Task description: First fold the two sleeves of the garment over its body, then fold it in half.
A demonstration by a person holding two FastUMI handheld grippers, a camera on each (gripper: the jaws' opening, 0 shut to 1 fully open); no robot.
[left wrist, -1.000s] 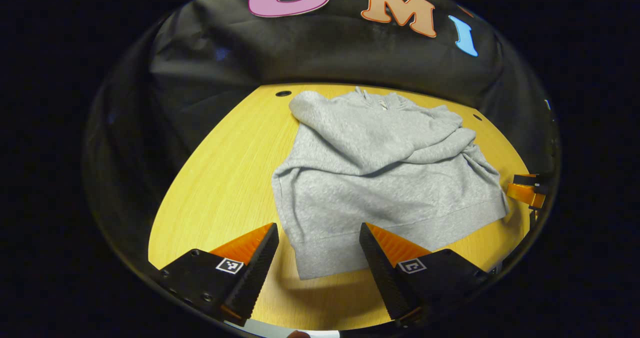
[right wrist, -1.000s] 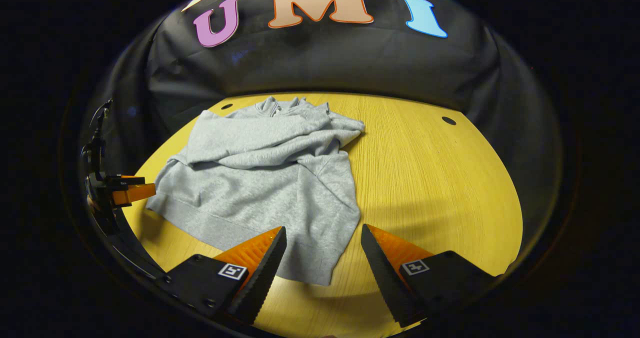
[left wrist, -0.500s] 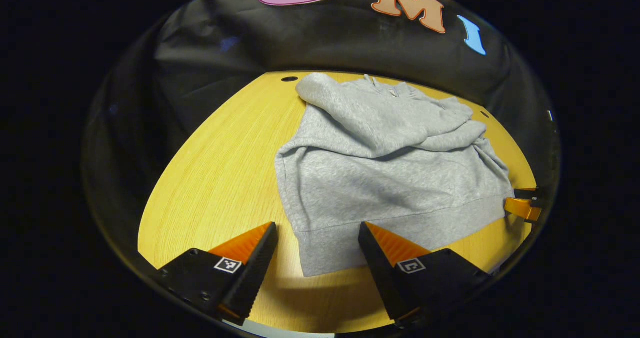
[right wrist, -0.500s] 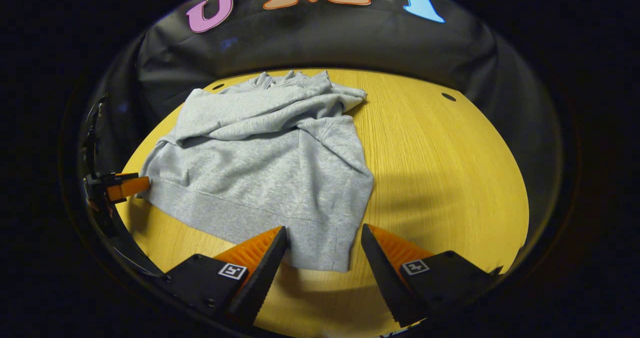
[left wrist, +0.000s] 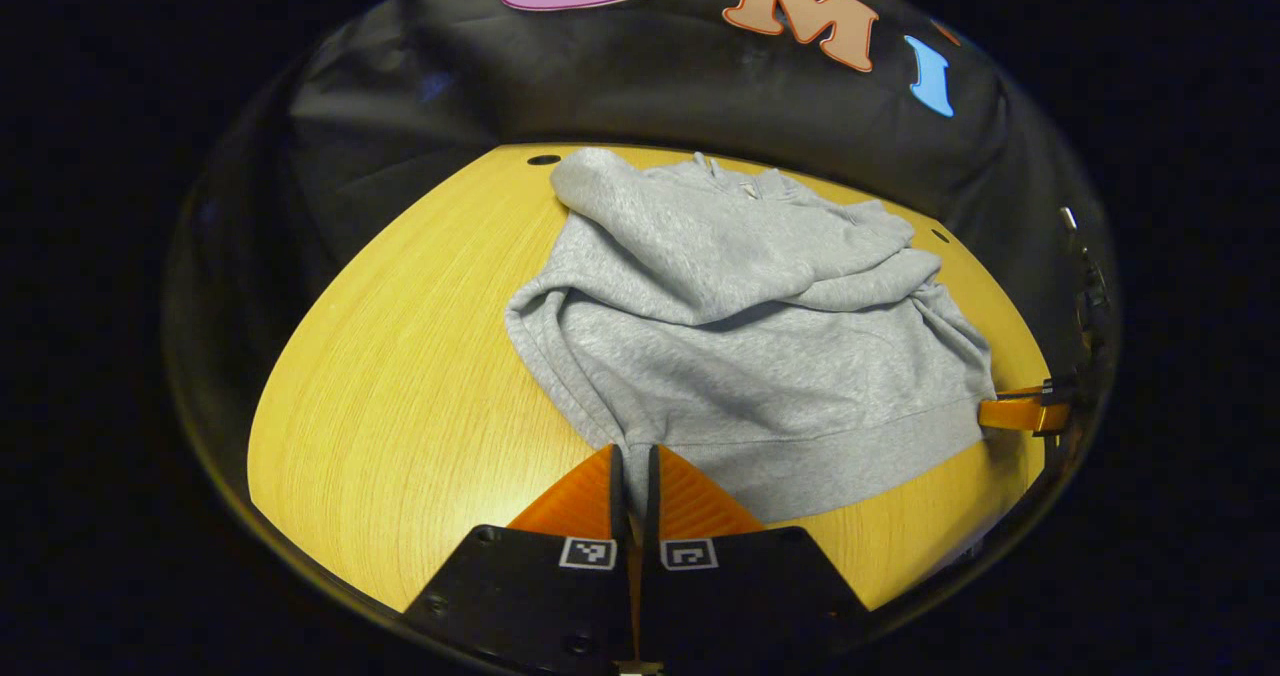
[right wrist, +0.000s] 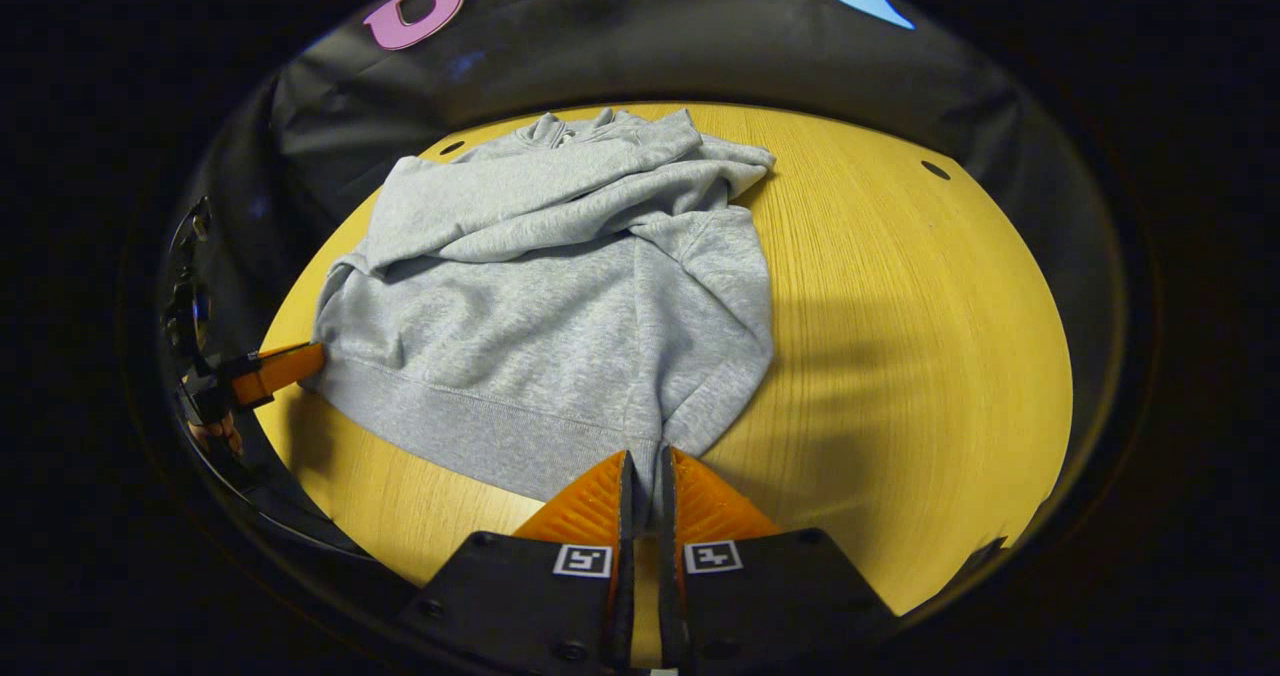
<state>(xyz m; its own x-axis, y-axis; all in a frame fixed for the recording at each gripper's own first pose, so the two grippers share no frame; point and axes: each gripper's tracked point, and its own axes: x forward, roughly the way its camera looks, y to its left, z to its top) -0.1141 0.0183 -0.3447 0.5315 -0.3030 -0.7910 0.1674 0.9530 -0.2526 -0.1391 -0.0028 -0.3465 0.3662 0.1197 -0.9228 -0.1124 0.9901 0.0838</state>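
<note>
One grey garment (left wrist: 740, 356) lies flat on the yellow worktop (left wrist: 400, 396), both sleeves (right wrist: 560, 211) folded across its body. Left gripper view: left hand-held gripper (left wrist: 632, 471) pinches the hem's left corner, fingers nearly together. Right gripper view: right hand-held gripper (right wrist: 645, 476) pinches the hem's right corner likewise. Two grippers, each seen edge-on in the other's view.

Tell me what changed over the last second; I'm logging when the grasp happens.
Both tongs, open a second ago, closed on the grey hoodie's hem: left tongs on one bottom corner, right tongs on the other. The sleeves stayed folded over the body, and the hoodie stayed on the table.
</note>
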